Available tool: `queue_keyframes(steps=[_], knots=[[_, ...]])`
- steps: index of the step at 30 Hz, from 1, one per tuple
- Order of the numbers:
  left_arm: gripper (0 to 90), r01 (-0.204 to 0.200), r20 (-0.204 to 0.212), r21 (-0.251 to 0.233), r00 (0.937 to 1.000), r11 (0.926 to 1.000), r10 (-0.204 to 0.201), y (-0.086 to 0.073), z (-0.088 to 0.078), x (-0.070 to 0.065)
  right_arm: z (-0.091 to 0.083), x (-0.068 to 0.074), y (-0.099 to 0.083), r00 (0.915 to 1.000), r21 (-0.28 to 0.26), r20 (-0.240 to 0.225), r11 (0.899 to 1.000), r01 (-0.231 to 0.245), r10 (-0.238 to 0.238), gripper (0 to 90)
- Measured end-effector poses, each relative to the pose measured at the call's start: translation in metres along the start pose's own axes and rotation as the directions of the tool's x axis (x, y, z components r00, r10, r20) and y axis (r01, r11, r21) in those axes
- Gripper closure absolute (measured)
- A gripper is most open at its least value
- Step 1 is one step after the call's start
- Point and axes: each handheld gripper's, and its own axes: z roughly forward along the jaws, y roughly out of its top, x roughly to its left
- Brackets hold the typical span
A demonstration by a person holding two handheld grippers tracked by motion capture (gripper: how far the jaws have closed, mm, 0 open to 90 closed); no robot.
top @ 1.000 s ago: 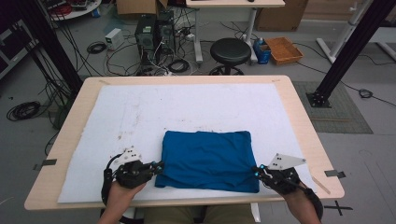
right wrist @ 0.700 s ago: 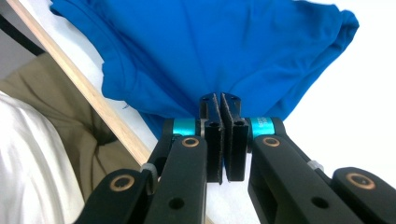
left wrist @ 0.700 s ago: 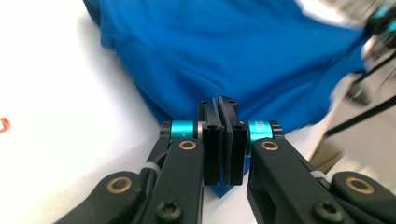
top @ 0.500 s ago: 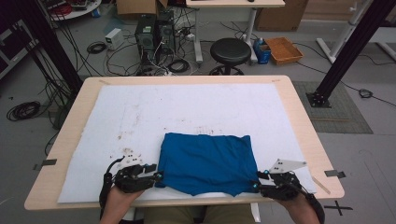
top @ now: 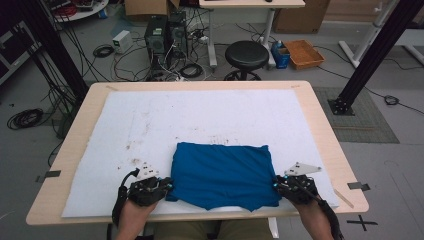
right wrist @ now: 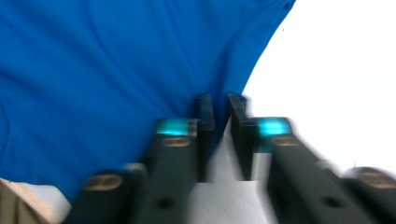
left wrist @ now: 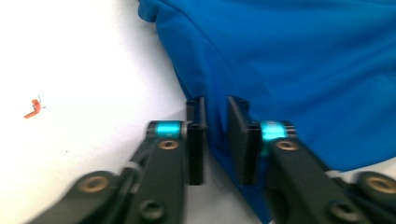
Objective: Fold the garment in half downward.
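My left tongs [top: 169, 186] sit at the left edge of the folded blue cloth [top: 223, 172], jaws narrow and just now closing, a fold of the cloth's edge between them with a gap showing. The cloth lies on the white mat [top: 150, 125] at the near side of the counter [top: 320, 120]. My right tongs [top: 276, 185], at the cloth's right edge, are narrow and closing too, the edge between the jaws.

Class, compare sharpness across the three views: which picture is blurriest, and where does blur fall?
Right gripper view: blurriest, fingers and blue cloth edge smeared. Left gripper view: fingers soft, cloth fairly crisp. High view: evenly lit, sharp across the table.
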Motion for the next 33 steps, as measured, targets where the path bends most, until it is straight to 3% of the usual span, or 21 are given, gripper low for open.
queue_keyframes(steps=[3,6,10,12,14,15,17,18,20,23,26,27,28,29,30,31,33], knots=[[51.6,0.0,-0.014,-0.072,0.9999,0.9974,-0.001,0.021,-0.001,0.008,0.0,-0.014,0.01,0.9947,-0.102,-0.03,0.99,-0.101,0.099,36.6],[48.4,0.02,-0.028,-0.135,0.9993,0.9907,-0.024,0.048,0.014,0.019,0.011,-0.027,0.029,0.9922,-0.166,-0.019,0.978,-0.124,0.123,30.9],[45.2,0.027,-0.096,-0.101,0.9947,0.9946,-0.037,0.077,0.053,0.038,0.047,-0.044,0.057,0.9817,-0.197,-0.07,0.962,-0.188,0.177,31.9],[45.2,0.051,-0.102,-0.084,0.993,0.9952,-0.059,0.082,0.07,0.047,0.062,-0.048,0.065,0.9835,-0.156,-0.052,0.971,-0.179,0.173,43.8],[46.6,0.069,-0.096,-0.062,0.9926,0.9957,-0.074,0.082,0.083,0.052,0.074,-0.05,0.068,0.9887,-0.087,-0.039,0.985,-0.147,0.145,63.8],[52.5,0.071,-0.085,-0.046,0.9936,0.9964,-0.075,0.081,0.087,0.053,0.077,-0.05,0.067,0.9899,-0.07,-0.035,0.988,-0.14,0.138,69.4],[76.6,0.063,-0.099,0.006,0.9932,0.998,-0.062,0.077,0.092,0.052,0.077,-0.051,0.063,0.9929,-0.082,-0.015,0.989,-0.119,0.118,81.6],[87.3,0.072,-0.102,-0.01,0.9921,0.9973,-0.073,0.075,0.092,0.052,0.076,-0.052,0.062,0.9928,-0.084,-0.025,0.989,-0.119,0.117,83.2],[88.6,0.127,-0.103,-0.03,0.9863,0.9915,-0.129,0.071,0.088,0.055,0.073,-0.053,0.06,0.9931,-0.086,-0.018,0.989,-0.117,0.116,85.0],[88.7,0.172,-0.101,-0.058,0.9789,0.9833,-0.178,0.065,0.083,0.06,0.071,-0.054,0.058,0.9929,-0.096,-0.001,0.988,-0.119,0.119,85.9],[88.6,0.188,-0.114,-0.102,0.9733,0.9768,-0.2,0.063,0.079,0.062,0.07,-0.052,0.058,0.9919,-0.1,0.024,0.987,-0.122,0.125,86.4],[88.3,0.184,-0.137,-0.121,0.9703,0.9755,-0.2,0.063,0.078,0.062,0.07,-0.053,0.058,0.9911,-0.102,0.021,0.986,-0.129,0.132,86.3],[84.6,0.187,-0.144,-0.149,0.9674,0.9711,-0.208,0.063,0.077,0.063,0.071,-0.054,0.058,0.9899,-0.104,0.027,0.985,-0.136,0.139,86.0],[69.2,0.21,-0.132,-0.161,0.9637,0.9643,-0.232,0.063,0.075,0.066,0.071,-0.055,0.058,0.9884,-0.111,0.034,0.983,-0.143,0.148,82.6],[63.4,0.227,-0.117,-0.171,0.9616,0.9588,-0.248,0.062,0.072,0.067,0.07,-0.056,0.058,0.9838,-0.125,0.033,0.977,-0.171,0.176,70.6],[61.0,0.215,-0.121,-0.179,0.9636,0.9602,-0.238,0.063,0.069,0.067,0.068,-0.058,0.057,0.9773,-0.144,0.029,0.968,-0.204,0.21,57.4],[58.5,0.199,-0.099,-0.192,0.9704,0.9611,-0.22,0.063,0.06,0.065,0.058,-0.063,0.057,0.9666,-0.196,0.01,0.948,-0.249,0.256,49.7]])
